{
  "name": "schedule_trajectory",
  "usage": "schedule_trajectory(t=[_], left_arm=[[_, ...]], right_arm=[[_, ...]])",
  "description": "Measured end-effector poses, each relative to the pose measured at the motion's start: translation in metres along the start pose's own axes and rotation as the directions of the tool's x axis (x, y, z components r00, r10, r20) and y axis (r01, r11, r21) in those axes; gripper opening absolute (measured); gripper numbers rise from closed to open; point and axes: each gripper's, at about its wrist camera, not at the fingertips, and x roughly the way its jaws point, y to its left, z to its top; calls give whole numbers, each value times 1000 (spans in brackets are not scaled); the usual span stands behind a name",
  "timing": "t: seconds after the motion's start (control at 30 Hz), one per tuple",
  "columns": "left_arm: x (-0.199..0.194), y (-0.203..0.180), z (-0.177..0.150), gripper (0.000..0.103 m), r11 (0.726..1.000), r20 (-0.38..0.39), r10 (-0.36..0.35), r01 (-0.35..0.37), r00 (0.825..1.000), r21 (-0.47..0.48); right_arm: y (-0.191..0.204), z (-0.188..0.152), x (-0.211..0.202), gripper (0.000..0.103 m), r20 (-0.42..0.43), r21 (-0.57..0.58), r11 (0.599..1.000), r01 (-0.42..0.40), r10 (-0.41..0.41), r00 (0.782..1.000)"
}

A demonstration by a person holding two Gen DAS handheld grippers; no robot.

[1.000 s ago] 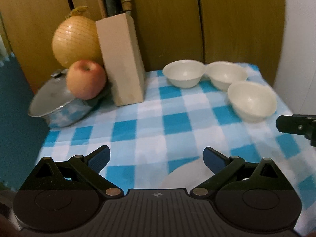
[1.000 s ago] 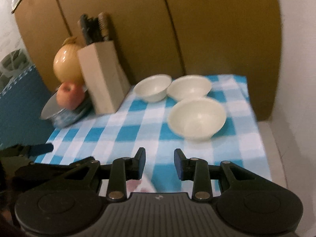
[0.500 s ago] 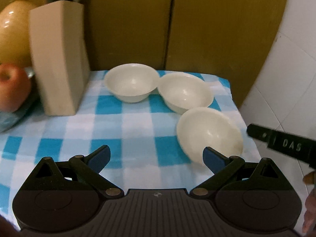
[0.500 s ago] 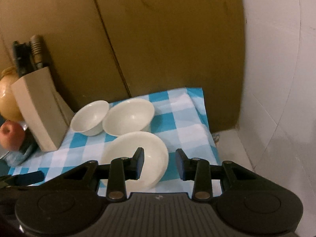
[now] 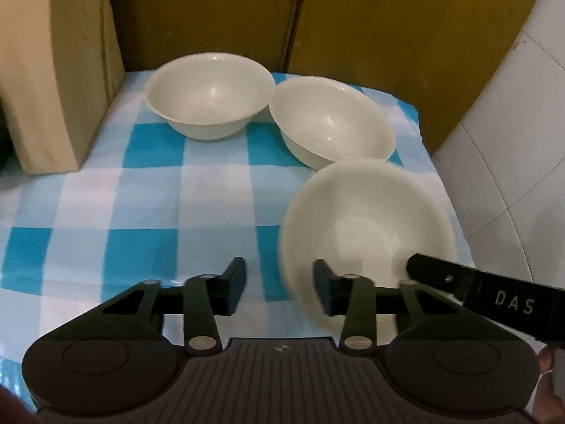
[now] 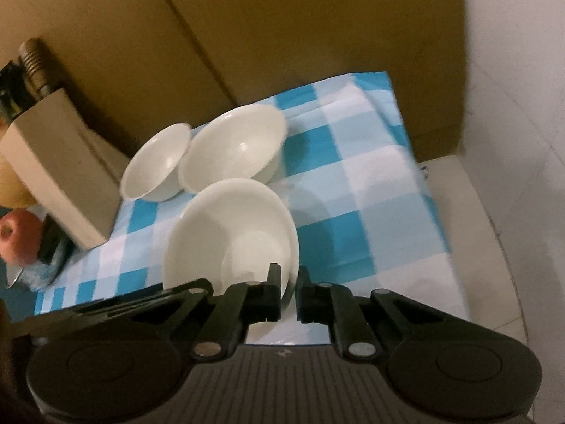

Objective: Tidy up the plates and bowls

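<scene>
Pinched tight by the right claw (image 6: 289, 289): the rim of the near bowl (image 6: 226, 233), with one finger inside and one outside; just been squeezing shut on that edge; gripping the side closest to the white wall (image 6: 512, 141).

On the other side of the same bowl, straddled by the left claw (image 5: 279, 286): the rim again, with one finger down inside the bowl and one out over the checked cloth (image 5: 123, 205); just been closing too, but with a gap left between the outer finger and the rim; so loose, not holding.

Sitting on the cloth near its right edge, right in front of both claws.

Just behind it: the middle bowl (image 5: 332, 120); hard to tell if touching. Next to that, rim against rim and further left: the far bowl (image 5: 208, 92).

Off to the left, standing tall: a pale knife block (image 5: 53, 70) with knife handles (image 6: 33, 60) sticking out of the top; well apart from the near bowl, with only bare cloth in between. Past the block: a red apple (image 6: 16, 240). Behind it all: brown boards (image 5: 353, 17).

Creamy white, round, smooth and a little shiny; right way up, with a flat round spot at the bottom; same look as the other two; a bit blurry at the left edge.
</scene>
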Motion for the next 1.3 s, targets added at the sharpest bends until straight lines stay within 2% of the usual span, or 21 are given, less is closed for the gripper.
schedule_trajectory(t=[0.07, 0.2, 0.33, 0.4, 0.57, 0.63, 0.7, 0.83, 1.03, 1.3], left_arm=[[-14, 5, -4, 52, 1000, 11, -13, 13, 1000, 15], [-44, 22, -17, 53, 998, 56, 19, -22, 998, 66], [-68, 50, -25, 52, 1000, 60, 12, -12, 998, 0], [-73, 58, -25, 52, 999, 65, 32, -30, 997, -24], [-81, 80, -29, 55, 995, 68, 69, -64, 995, -76], [-83, 88, -30, 63, 992, 73, 98, -91, 993, -86], [-82, 95, -29, 63, 988, 73, 119, -111, 990, -105], [-85, 101, -25, 64, 986, 78, 119, -109, 990, -125], [-87, 80, -7, 71, 992, 125, 67, -53, 990, -114], [-71, 33, 35, 73, 996, 162, -19, 33, 987, -83]], right_arm=[[7, -3, -1, 3, -23, 8, 998, -55, 55, 998], [30, -14, -11, 3, -51, -27, 991, -132, 130, 990], [49, -28, -8, 3, -105, -33, 982, -188, 183, 977], [58, -32, -2, 3, -130, -18, 977, -211, 206, 970], [81, -37, 3, 4, -140, -61, 967, -249, 239, 961], [83, -36, 2, 5, -101, -82, 972, -221, 213, 972], [79, -35, 0, 12, -79, -97, 977, -189, 182, 980], [55, -26, -3, 14, -47, -28, 988, -154, 152, 987], [22, -2, -15, 20, 78, 30, 996, -79, 76, 994], [2, 38, -4, 20, 138, 106, 994, -28, 13, 990]])
